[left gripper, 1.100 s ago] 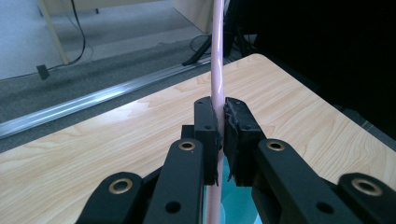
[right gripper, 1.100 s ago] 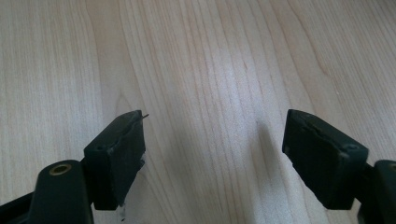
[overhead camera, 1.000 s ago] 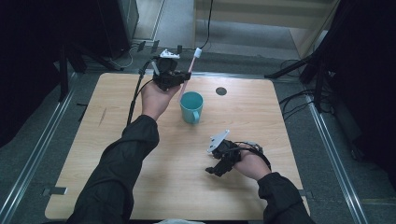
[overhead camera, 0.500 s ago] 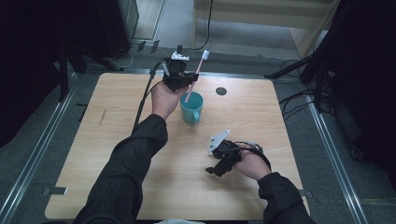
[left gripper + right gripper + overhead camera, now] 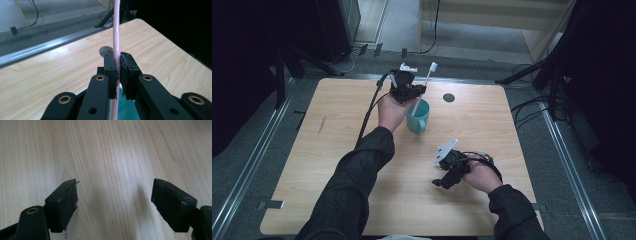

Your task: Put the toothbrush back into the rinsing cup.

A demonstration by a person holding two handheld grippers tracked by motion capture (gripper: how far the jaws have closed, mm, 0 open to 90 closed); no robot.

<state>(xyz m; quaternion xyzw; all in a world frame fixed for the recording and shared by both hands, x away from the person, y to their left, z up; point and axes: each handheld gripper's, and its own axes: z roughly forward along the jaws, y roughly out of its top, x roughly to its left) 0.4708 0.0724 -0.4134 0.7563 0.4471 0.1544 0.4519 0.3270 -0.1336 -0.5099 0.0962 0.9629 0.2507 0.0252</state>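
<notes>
My left gripper (image 5: 413,92) is shut on a pink toothbrush (image 5: 424,87) with a white head, held upright over a teal cup (image 5: 417,116) near the table's far middle. The handle's lower end dips into the cup's mouth. In the left gripper view the pink handle (image 5: 116,32) runs straight up between the closed pads (image 5: 110,68), with the teal cup (image 5: 126,108) just below the jaws. My right gripper (image 5: 443,182) rests low over the near right part of the table, open. In the right gripper view the right gripper (image 5: 115,203) has its jaws wide apart over bare wood.
The wooden table (image 5: 337,150) has a dark round grommet hole (image 5: 449,97) right of the cup. A black cable (image 5: 371,107) trails from the left gripper across the table. Metal rails (image 5: 252,170) run along both sides.
The left gripper has carried the toothbrush rightward and lowered it, from left of the cup to above its mouth. The right gripper has stayed put.
</notes>
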